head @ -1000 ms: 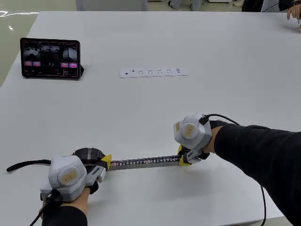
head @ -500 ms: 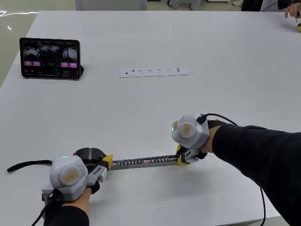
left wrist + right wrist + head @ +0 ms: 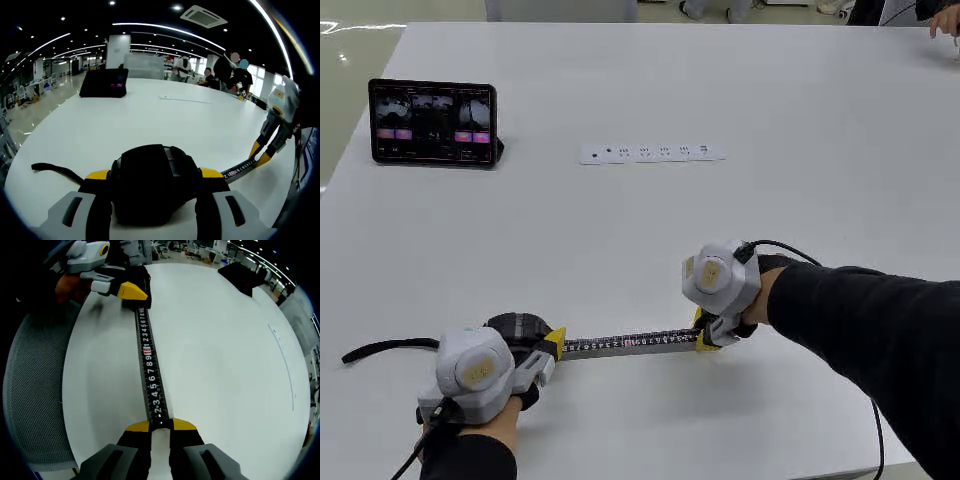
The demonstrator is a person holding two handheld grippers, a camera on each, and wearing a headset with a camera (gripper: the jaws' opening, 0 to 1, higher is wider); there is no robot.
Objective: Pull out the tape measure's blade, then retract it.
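The black tape measure case (image 3: pixel 520 327) lies on the white table (image 3: pixel 720 90) at the near left, and my left gripper (image 3: pixel 545 350) is shut on it. In the left gripper view the case (image 3: pixel 152 182) sits between the yellow tips of my left gripper (image 3: pixel 155 175). The numbered blade (image 3: pixel 630 344) runs flat along the table to the right. My right gripper (image 3: pixel 707 340) is shut on the blade's end. The right gripper view shows the blade (image 3: pixel 148 360) stretching from my right gripper (image 3: pixel 160 426) to the left gripper (image 3: pixel 125 290).
The case's black wrist strap (image 3: pixel 380 348) trails left on the table. A tablet (image 3: pixel 433 122) stands at the far left and a white power strip (image 3: pixel 652 153) lies mid-table. A grey mesh chair (image 3: pixel 35 390) is beside the near edge. People stand at the far end (image 3: pixel 235 70).
My right gripper has edged left toward the case with the blade's end in it, so the exposed blade is a little shorter. The left gripper has kept its hold.
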